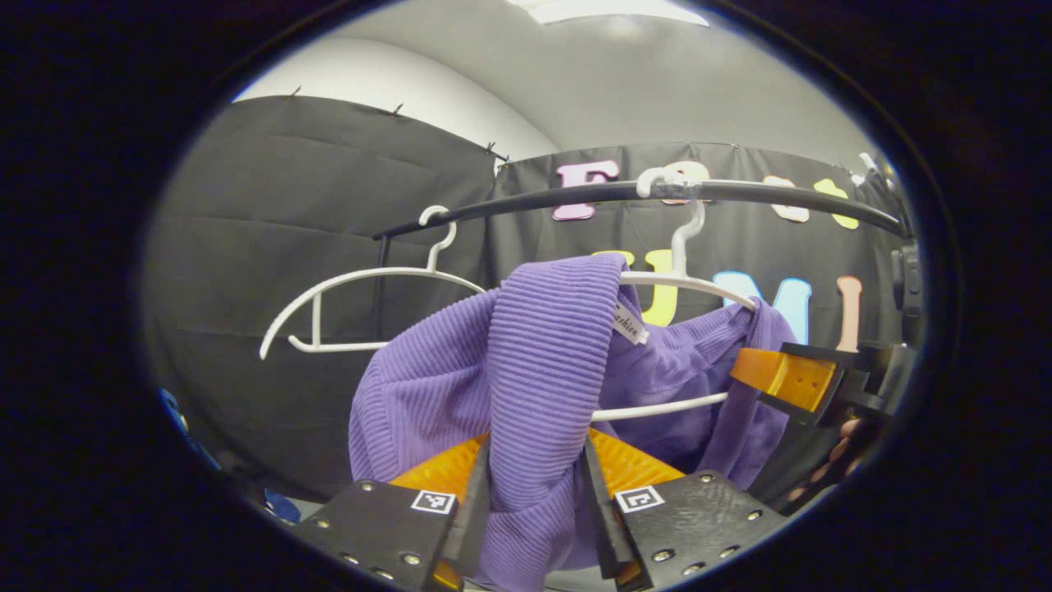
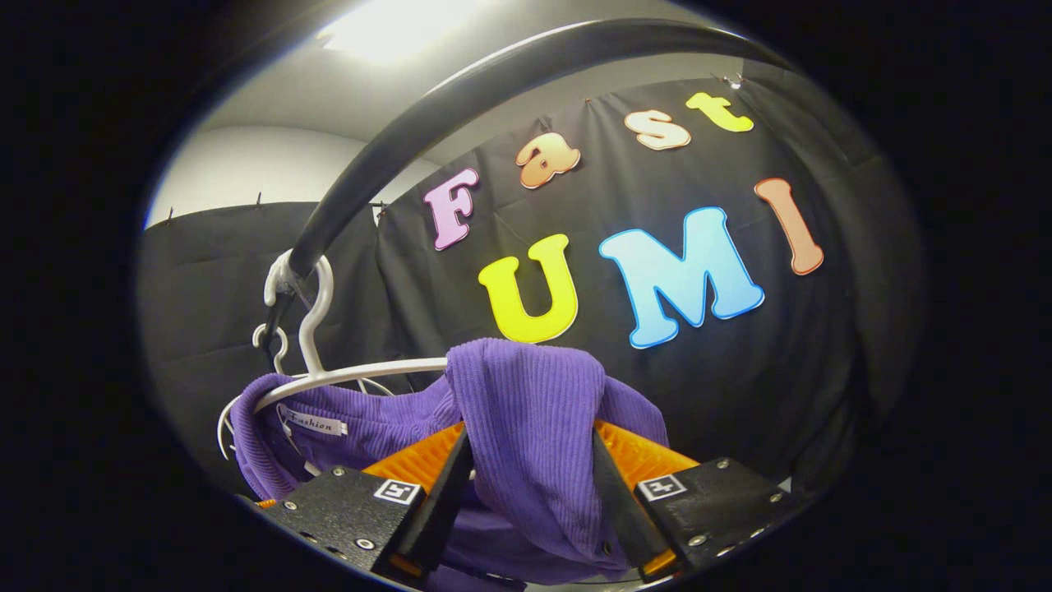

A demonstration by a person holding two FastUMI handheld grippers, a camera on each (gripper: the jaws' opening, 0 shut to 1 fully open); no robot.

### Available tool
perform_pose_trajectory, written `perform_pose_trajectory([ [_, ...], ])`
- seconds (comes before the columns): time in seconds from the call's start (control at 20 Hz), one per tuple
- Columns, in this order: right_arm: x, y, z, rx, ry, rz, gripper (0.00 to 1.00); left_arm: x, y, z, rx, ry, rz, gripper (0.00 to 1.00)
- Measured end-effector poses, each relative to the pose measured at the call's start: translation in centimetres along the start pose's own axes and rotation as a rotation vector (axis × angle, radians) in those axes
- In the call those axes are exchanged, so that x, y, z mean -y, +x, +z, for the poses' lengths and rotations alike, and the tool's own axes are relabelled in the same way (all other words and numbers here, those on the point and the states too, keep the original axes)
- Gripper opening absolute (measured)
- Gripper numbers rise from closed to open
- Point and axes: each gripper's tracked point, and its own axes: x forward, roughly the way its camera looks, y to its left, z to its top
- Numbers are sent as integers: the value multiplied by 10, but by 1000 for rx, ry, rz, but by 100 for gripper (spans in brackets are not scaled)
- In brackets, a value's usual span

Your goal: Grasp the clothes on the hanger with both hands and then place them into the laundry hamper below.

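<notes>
Left gripper (image 1: 534, 493) pinches a fold of the purple sweater (image 1: 534, 362). Right gripper (image 2: 530, 493) pinches another fold. Sweater hangs on the hanger (image 1: 682, 284) under the rail (image 1: 575, 196).

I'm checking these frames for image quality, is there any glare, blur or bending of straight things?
Left gripper view: ceiling light slightly blown out, black rail bowed by the fisheye, purple garment sharp. Right gripper view: strong glare from the ceiling light, rail curved and soft up close, garment ribs crisp.
</notes>
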Motion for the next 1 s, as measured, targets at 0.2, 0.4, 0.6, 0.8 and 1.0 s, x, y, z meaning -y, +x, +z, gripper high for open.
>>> perform_pose_trajectory([
  [0.2,8,6,-2,4,-56,6,38,7,4,4,5,-43,-56,21],
  [0.4,8,8,4,32,-54,15,2,4,10,8,14,-67,-125,8],
  [0.6,7,7,2,34,-126,38,0,8,6,14,27,-90,-190,0],
  [0.8,14,3,11,72,-177,24,0,10,-12,28,54,-92,-239,1],
  [1.0,23,4,22,99,-206,-2,0,0,-25,41,62,-108,-240,5],
])
